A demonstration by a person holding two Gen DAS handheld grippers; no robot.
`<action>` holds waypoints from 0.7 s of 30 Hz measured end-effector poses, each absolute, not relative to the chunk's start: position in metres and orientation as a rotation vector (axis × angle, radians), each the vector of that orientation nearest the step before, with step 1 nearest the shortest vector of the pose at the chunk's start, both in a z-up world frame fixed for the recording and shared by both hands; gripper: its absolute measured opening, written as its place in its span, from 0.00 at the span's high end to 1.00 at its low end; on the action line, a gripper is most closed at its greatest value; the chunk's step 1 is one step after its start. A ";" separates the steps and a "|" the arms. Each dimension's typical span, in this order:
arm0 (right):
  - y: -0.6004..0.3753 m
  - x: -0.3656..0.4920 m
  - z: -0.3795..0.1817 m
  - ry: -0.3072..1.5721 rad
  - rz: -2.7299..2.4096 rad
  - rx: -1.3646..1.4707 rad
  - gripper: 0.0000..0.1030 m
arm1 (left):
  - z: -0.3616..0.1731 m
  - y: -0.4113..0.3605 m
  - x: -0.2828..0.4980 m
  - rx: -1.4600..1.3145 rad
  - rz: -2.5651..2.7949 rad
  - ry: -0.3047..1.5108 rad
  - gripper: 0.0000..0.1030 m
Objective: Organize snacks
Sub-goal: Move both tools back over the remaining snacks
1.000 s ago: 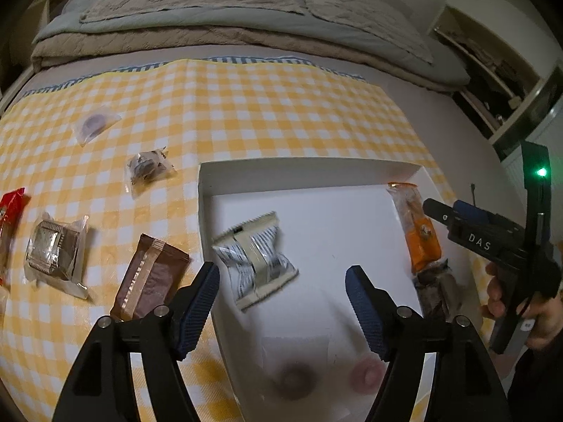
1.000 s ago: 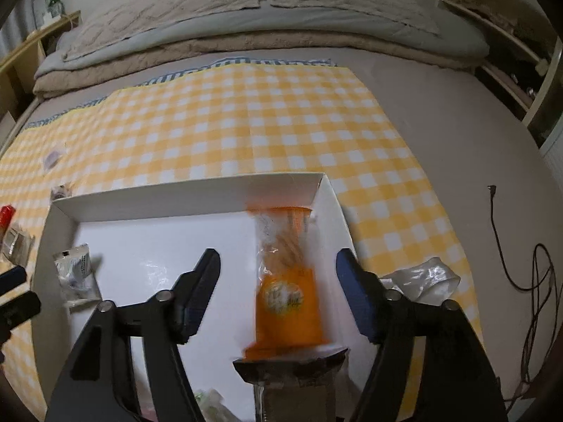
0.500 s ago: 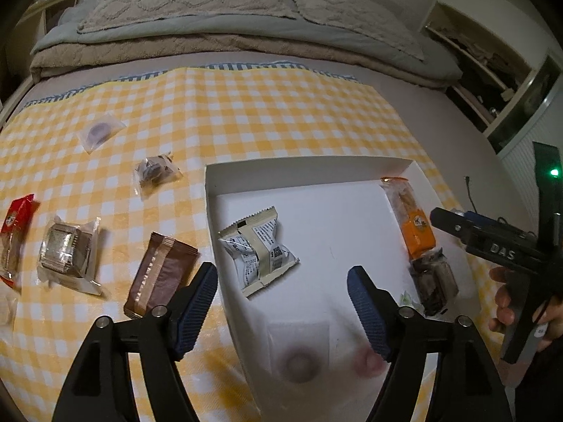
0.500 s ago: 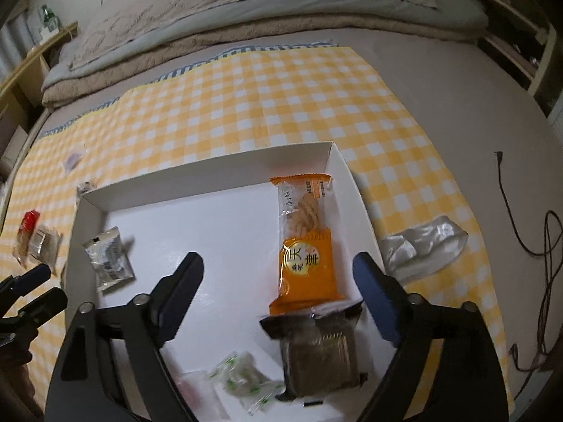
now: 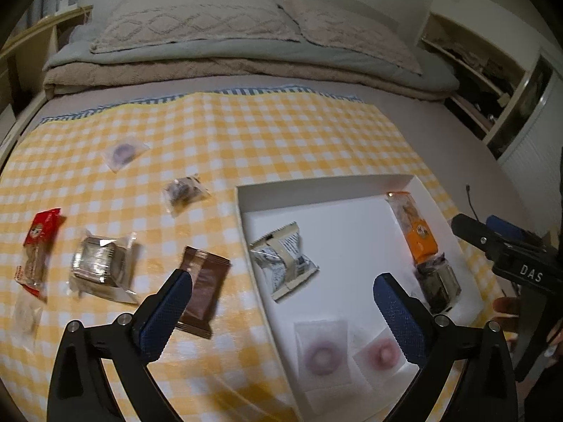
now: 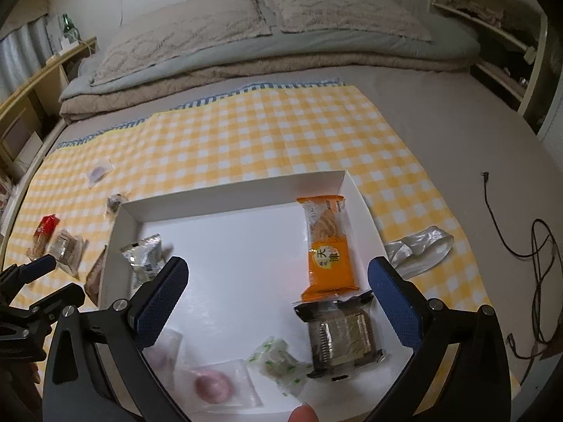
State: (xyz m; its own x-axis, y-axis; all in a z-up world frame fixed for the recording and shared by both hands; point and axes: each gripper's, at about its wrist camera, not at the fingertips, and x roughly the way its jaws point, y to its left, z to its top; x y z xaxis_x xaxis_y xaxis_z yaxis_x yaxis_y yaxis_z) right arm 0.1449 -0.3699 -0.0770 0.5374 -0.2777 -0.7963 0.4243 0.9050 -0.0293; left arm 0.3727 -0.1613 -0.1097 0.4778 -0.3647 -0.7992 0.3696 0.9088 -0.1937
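Observation:
A white tray (image 5: 316, 184) (image 6: 228, 193) lies on the yellow checked cloth (image 5: 246, 133). In it are a silver packet (image 5: 285, 260) (image 6: 144, 249), an orange packet (image 5: 415, 228) (image 6: 329, 246), a dark clear-wrapped biscuit pack (image 5: 436, 281) (image 6: 345, 337) and ring sweets (image 5: 320, 351) (image 6: 211, 387). Left of the tray lie a brown packet (image 5: 204, 288), a clear-wrapped pack (image 5: 102, 263) and a red packet (image 5: 38, 246). My left gripper (image 5: 281, 281) hangs above the tray's left edge, its jaws opening and holding nothing. Over the tray, my right gripper (image 6: 278, 267) has its jaws opening too, nothing in them.
Two small clear packets (image 5: 183, 193) (image 5: 123, 153) lie farther back on the cloth. Folded blankets and pillows (image 5: 228, 52) stand behind it. A crumpled white bag (image 6: 422, 246) and a black cable (image 6: 527, 246) lie right of the tray. Shelves (image 5: 492, 81) stand at the right.
Both grippers have risen and drawn back from the tray, and their jaws have spread wider. The silver and orange packets stay lying in the tray.

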 end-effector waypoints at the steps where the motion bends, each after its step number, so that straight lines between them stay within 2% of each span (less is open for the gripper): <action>1: -0.367 0.145 -0.076 0.909 -0.422 0.177 0.00 | -0.107 -0.157 0.371 -0.002 -0.446 0.970 0.00; 21: -0.280 0.156 -0.034 0.791 -0.333 0.138 0.00 | -0.034 -0.033 0.333 -0.017 -0.355 0.810 0.00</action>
State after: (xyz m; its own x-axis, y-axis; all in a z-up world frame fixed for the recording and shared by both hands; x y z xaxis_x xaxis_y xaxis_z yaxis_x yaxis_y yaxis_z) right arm 0.1563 -0.2801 -0.0337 0.6541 -0.2413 -0.7169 0.3439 0.9390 -0.0024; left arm 0.3329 -0.0332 -0.0338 0.6341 -0.3170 -0.7053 0.3041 0.9408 -0.1495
